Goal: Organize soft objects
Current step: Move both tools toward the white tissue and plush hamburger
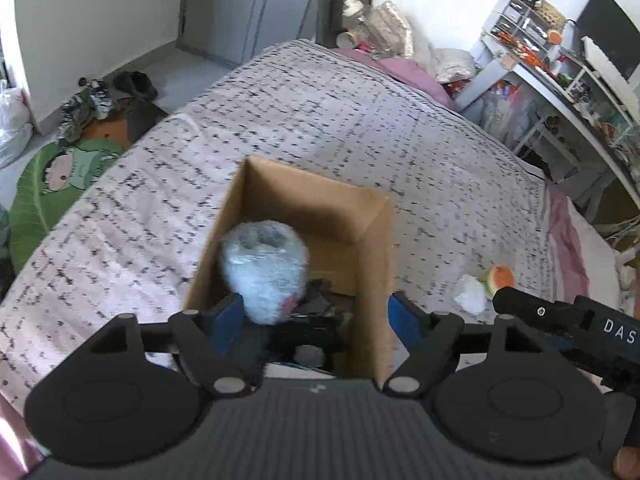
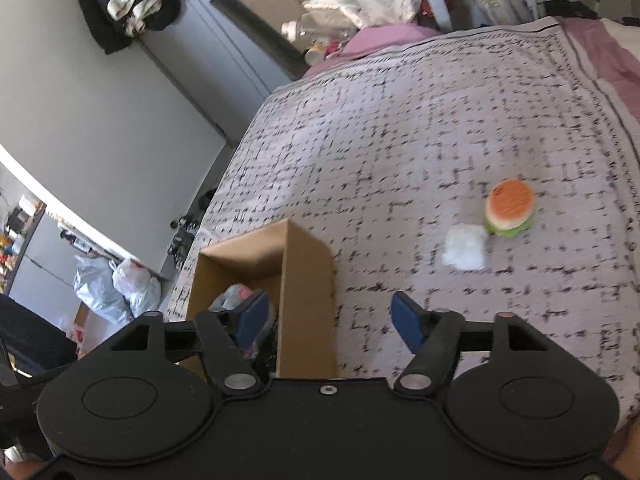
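Note:
An open cardboard box [image 1: 372, 248] stands on the bed. Inside it, blurred, is a pale blue fluffy bundle [image 1: 264, 268], close by the left finger of my left gripper [image 1: 314, 304]. That gripper is open, its jaws wide: one finger is over the box, the other outside the right wall. My right gripper [image 2: 330, 304] is open too and straddles the box wall [image 2: 308, 280] with nothing between its pads. A toy burger [image 2: 509, 212] and a white wad [image 2: 464, 252] lie on the cover to the right. Dark things lie on the box floor.
The bed cover [image 1: 320, 120] is pale with black dashes, and a pink blanket [image 2: 612, 52] lies along its far side. Shoes and a green mat [image 1: 60, 176] are on the floor to the left. A cluttered white shelf [image 1: 560, 72] stands at the right. Plastic bags [image 2: 116, 284] sit by the wall.

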The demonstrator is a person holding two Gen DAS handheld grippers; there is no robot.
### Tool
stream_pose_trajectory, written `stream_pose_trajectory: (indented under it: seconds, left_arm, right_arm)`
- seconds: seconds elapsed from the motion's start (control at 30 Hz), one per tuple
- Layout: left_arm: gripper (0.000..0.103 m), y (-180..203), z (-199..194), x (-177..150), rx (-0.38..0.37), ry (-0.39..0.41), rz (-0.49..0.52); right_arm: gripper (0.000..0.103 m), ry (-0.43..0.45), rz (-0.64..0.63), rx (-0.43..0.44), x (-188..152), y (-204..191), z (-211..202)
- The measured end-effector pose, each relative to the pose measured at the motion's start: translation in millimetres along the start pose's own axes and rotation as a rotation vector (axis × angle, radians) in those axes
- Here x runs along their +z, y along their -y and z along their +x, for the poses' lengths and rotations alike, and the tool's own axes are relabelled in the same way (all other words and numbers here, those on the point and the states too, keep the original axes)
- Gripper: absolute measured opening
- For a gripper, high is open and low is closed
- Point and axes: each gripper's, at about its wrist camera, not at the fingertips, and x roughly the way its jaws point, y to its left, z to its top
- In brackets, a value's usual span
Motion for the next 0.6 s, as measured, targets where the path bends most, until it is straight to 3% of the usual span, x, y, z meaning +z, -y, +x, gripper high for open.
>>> stream_pose_trajectory:
  seconds: [0.1, 0.23, 0.6]
  left_arm:
    - [0.086, 13, 0, 1, -0.004, 0.004, 0.008]
    - [0.087, 29, 0, 1, -0.005, 0.010, 0.020]
    - [0.088, 67, 10, 3, -0.013, 0.004, 0.053]
  right_arm:
    - [0.083, 0.019, 0.008, -0.013, 7, 13, -8]
    - [0.089, 0.032, 0.007, -0.033, 16, 29, -18]
    - [0.093, 0.031, -0.008, -0.057, 36, 59, -27]
